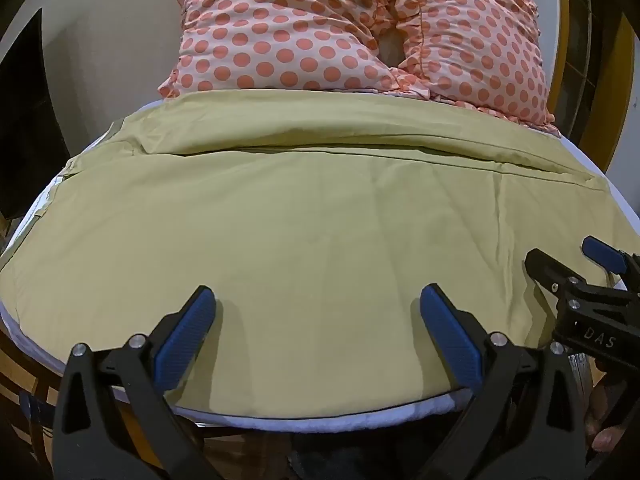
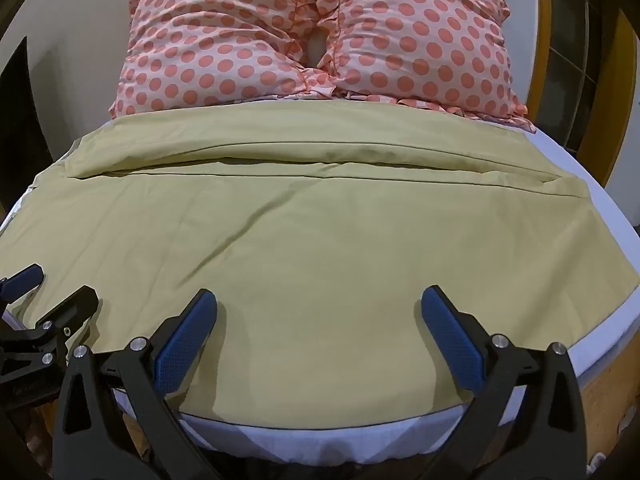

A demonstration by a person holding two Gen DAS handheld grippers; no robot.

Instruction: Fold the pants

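Olive-green pants (image 1: 312,216) lie spread flat over the bed, with a long seam or fold line across the far part; they also show in the right wrist view (image 2: 320,232). My left gripper (image 1: 318,304) is open and empty, hovering over the pants' near edge. My right gripper (image 2: 319,304) is open and empty too, over the near edge further right. The right gripper shows at the right of the left wrist view (image 1: 568,260). The left gripper shows at the left of the right wrist view (image 2: 52,284).
Two pink pillows with orange polka dots (image 1: 352,28) (image 2: 320,36) lie at the bed's head. A white mattress edge (image 2: 320,436) runs below the pants. A wooden bed frame (image 2: 608,400) is at the right. A dark screen (image 1: 24,120) stands at far left.
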